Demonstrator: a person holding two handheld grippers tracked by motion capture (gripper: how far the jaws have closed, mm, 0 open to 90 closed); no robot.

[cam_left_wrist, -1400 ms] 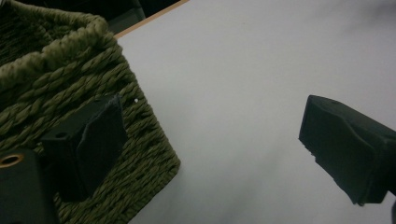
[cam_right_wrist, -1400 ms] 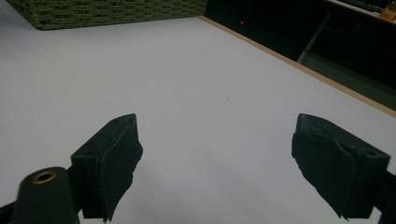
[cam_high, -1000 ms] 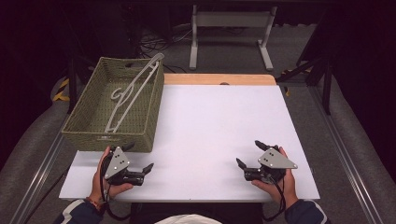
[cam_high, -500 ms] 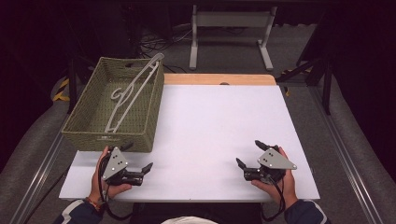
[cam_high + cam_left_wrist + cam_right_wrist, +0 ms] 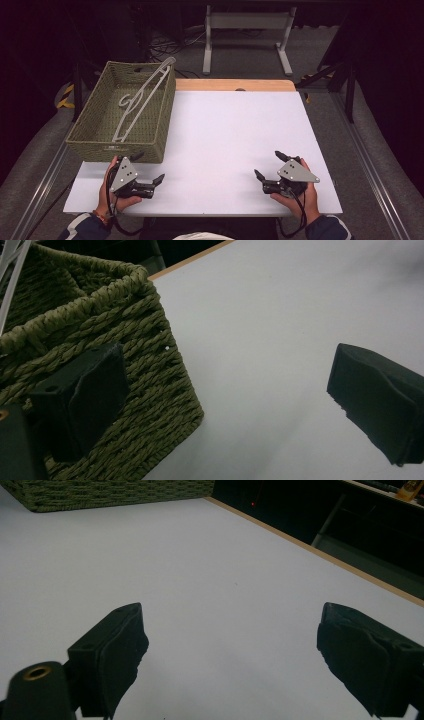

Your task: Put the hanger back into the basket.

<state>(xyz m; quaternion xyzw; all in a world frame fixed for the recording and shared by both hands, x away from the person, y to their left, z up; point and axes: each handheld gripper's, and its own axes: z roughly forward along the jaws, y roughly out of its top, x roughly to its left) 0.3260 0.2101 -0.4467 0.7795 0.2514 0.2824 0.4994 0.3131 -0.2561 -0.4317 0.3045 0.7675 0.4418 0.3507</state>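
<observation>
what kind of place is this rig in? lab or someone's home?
Most likely a lab or recording workspace, not a home. A bare white table with a wood edge stands under a fixed overhead camera, cables lie loose on the grey floor behind it, and a metal stand sits beyond in a dark room.

Hanger (image 5: 142,97) hook end partly hidden by basket (image 5: 85,142) wall.

room: dark | floor (image 5: 250,55): grey | white frame (image 5: 247,22) | cables (image 5: 170,42)

Each black claw, left claw (image 5: 148,169) and right claw (image 5: 269,164), carries a grey triangular plate, trailing black cable; sleeves dark with white stripes.
</observation>
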